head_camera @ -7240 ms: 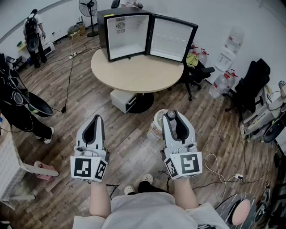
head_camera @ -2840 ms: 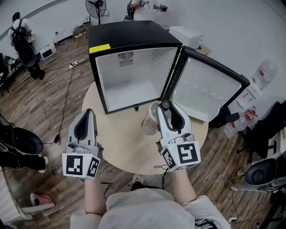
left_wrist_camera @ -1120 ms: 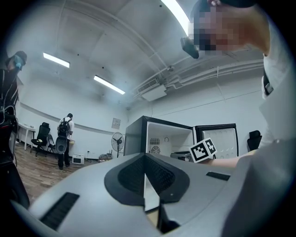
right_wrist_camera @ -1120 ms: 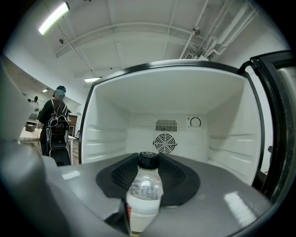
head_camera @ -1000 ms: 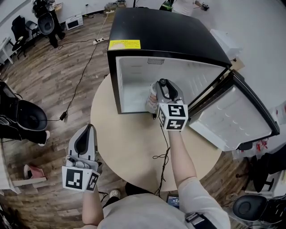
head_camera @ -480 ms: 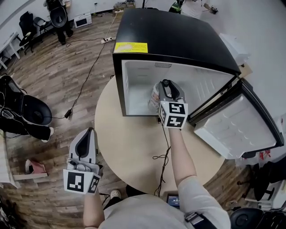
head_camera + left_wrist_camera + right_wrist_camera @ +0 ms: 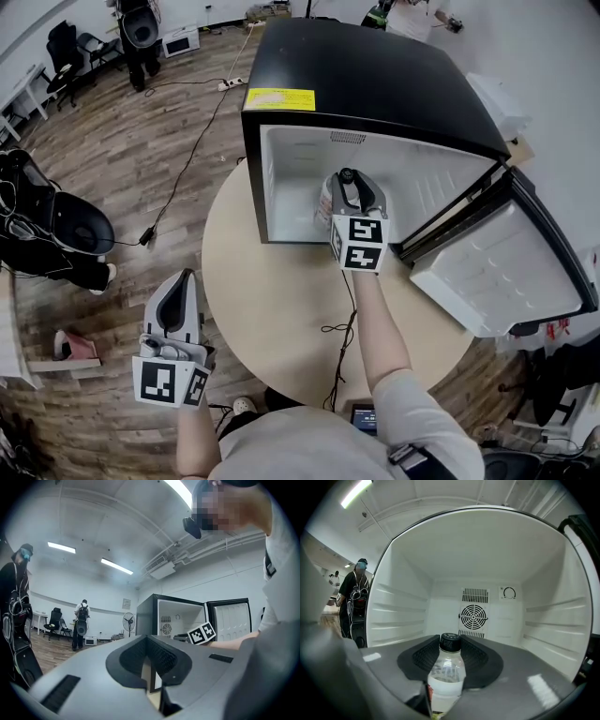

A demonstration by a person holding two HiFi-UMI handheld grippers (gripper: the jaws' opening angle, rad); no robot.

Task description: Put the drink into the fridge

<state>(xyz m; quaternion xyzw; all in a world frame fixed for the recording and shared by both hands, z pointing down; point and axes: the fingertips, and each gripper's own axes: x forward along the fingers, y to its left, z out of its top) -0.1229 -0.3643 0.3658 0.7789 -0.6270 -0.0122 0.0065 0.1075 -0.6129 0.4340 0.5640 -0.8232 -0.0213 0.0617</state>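
A black mini fridge (image 7: 375, 84) with a white inside stands on the round table, its door (image 7: 506, 272) swung open to the right. My right gripper (image 7: 349, 187) reaches into the fridge mouth, shut on a clear drink bottle (image 7: 446, 674) with a black cap (image 7: 450, 641). The bottle (image 7: 325, 202) shows at the gripper's left side in the head view. The fridge's back wall with its fan grille (image 7: 473, 616) fills the right gripper view. My left gripper (image 7: 178, 305) hangs low at the table's left edge, jaws together with nothing in them (image 7: 152, 677).
The round beige table (image 7: 272, 309) carries the fridge; a thin cable (image 7: 339, 337) lies on it. Wooden floor surrounds it. A person with a backpack (image 7: 141, 28) stands at the far left, and another person (image 7: 354, 602) stands left of the fridge.
Over the earlier frames I walked from across the room up to the fridge. In the last second my right gripper has held the bottle at the fridge mouth; the left stayed low.
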